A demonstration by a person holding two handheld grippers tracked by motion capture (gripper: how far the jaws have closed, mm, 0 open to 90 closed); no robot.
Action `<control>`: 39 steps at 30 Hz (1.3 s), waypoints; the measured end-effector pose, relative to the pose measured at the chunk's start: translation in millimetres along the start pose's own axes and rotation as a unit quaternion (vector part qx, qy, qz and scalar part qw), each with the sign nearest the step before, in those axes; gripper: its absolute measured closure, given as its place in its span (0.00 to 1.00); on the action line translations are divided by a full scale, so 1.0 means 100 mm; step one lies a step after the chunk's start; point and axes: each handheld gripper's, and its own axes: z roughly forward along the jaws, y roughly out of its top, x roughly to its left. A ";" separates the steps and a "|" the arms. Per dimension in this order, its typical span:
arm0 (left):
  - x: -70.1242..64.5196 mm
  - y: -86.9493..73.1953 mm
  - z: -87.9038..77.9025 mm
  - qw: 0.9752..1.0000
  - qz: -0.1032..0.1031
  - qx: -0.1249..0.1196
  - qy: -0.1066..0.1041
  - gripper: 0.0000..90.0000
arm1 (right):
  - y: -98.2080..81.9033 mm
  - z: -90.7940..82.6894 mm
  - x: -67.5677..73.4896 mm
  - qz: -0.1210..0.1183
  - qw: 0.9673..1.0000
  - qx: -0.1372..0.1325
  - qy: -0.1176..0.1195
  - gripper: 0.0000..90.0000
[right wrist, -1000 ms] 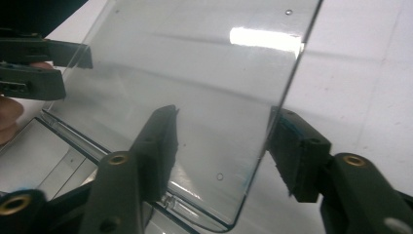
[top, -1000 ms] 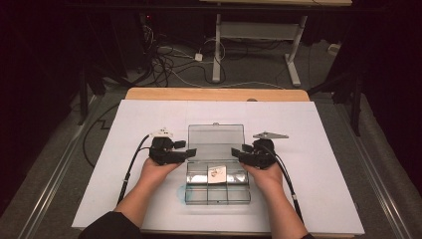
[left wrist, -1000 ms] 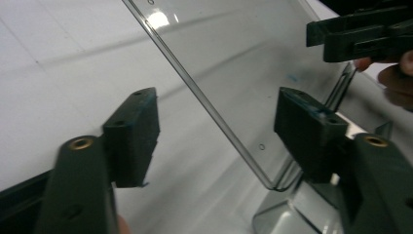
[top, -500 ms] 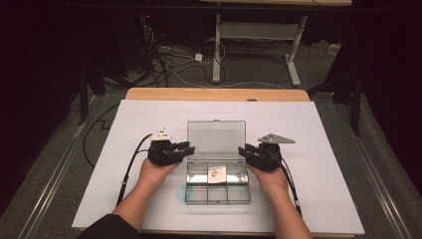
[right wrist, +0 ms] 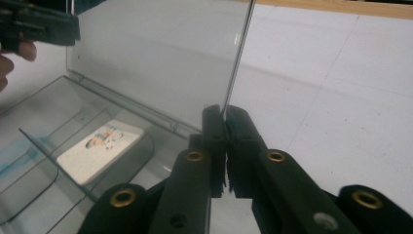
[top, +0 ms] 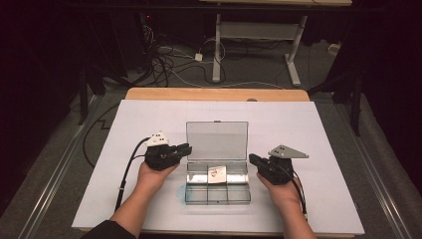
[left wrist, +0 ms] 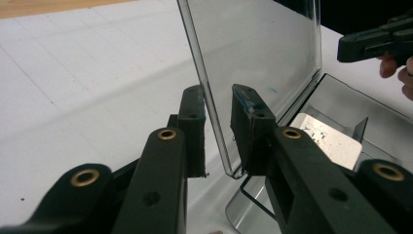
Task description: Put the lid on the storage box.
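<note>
Both hands have drawn apart to the box's [top: 217,189] sides, jaws closing as they went. The right gripper [right wrist: 225,114] now pinches the upright lid's [top: 217,141] right edge; the left gripper [left wrist: 217,105] straddles its left edge, not yet clamped. Likely closing comes next.

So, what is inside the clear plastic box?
The clear box holds one small white card with a picture in a rear compartment. The front compartments look empty. The card hides whatever lies under it.
</note>
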 end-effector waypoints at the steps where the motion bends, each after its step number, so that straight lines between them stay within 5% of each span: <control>1: -0.01 0.00 -0.01 1.000 0.002 -0.002 0.002 0.82 | -0.01 0.00 0.00 -0.003 1.000 0.000 0.003 1.00; 4: -0.04 -0.01 -0.03 1.000 0.007 -0.008 0.003 0.83 | -0.02 -0.01 0.02 -0.010 1.000 0.004 0.011 1.00; 5: -0.08 -0.03 -0.01 1.000 -0.013 -0.026 0.003 0.84 | -0.02 -0.02 0.03 -0.009 1.000 0.002 0.017 1.00; 6: -0.06 -0.03 -0.04 1.000 0.009 -0.012 0.005 0.83 | -0.02 -0.02 0.04 -0.012 1.000 0.002 0.021 1.00; 12: -0.12 -0.05 -0.08 1.000 0.022 -0.020 0.007 0.83 | -0.01 -0.02 0.12 -0.031 0.999 0.004 0.027 1.00; 39: -0.25 -0.05 -0.22 1.000 0.017 -0.011 0.003 0.83 | 0.01 -0.13 0.24 -0.033 0.998 -0.010 0.047 1.00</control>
